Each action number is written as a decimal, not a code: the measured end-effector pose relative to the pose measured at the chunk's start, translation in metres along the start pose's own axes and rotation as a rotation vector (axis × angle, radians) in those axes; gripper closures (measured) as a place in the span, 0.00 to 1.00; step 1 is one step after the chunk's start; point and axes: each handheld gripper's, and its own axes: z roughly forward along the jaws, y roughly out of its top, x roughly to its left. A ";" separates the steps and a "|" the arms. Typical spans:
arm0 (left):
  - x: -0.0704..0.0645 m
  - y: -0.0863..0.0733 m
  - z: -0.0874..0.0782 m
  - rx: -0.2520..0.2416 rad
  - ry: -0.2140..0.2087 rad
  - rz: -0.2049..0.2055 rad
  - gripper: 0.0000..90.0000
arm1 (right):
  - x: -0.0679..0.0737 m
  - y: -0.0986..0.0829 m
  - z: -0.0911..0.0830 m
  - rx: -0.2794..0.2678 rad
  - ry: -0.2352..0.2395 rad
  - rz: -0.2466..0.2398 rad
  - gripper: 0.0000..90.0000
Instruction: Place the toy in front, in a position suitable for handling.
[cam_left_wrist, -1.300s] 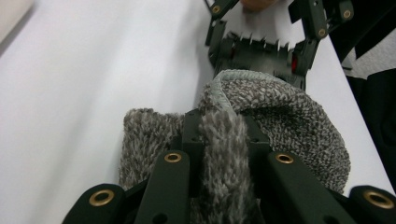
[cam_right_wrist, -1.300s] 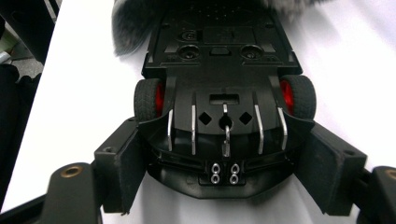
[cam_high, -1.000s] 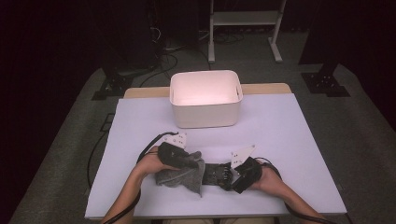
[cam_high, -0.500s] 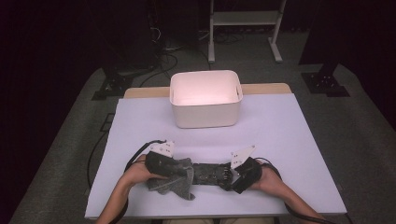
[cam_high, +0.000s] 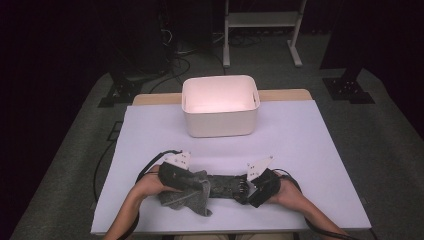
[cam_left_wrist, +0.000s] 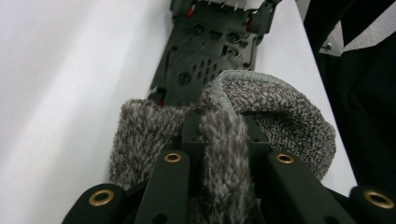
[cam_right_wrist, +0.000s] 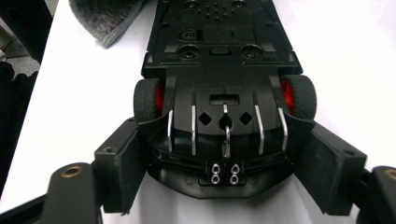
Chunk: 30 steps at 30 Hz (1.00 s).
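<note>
A toy car (cam_right_wrist: 224, 70) is held upside down near the table's (cam_high: 310, 145) front edge, its end clamped between the jaws of the right gripper (cam_right_wrist: 224, 163). A grey cloth (cam_left_wrist: 261, 116) is pinched by the left gripper (cam_left_wrist: 222, 154) and pressed against the car's other end. A white bin (cam_high: 220, 106) stands well apart, behind.
</note>
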 end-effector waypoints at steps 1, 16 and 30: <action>0.001 -0.002 -0.002 0.004 0.006 -0.004 0.85 | 0.000 0.000 0.000 0.000 0.000 -0.001 0.26; -0.003 0.001 0.003 -0.019 -0.036 0.014 0.85 | 0.000 0.000 0.000 0.002 -0.001 0.000 0.26; -0.005 0.056 0.047 0.006 -0.120 0.125 0.85 | 0.000 0.000 0.000 -0.002 -0.001 0.000 0.26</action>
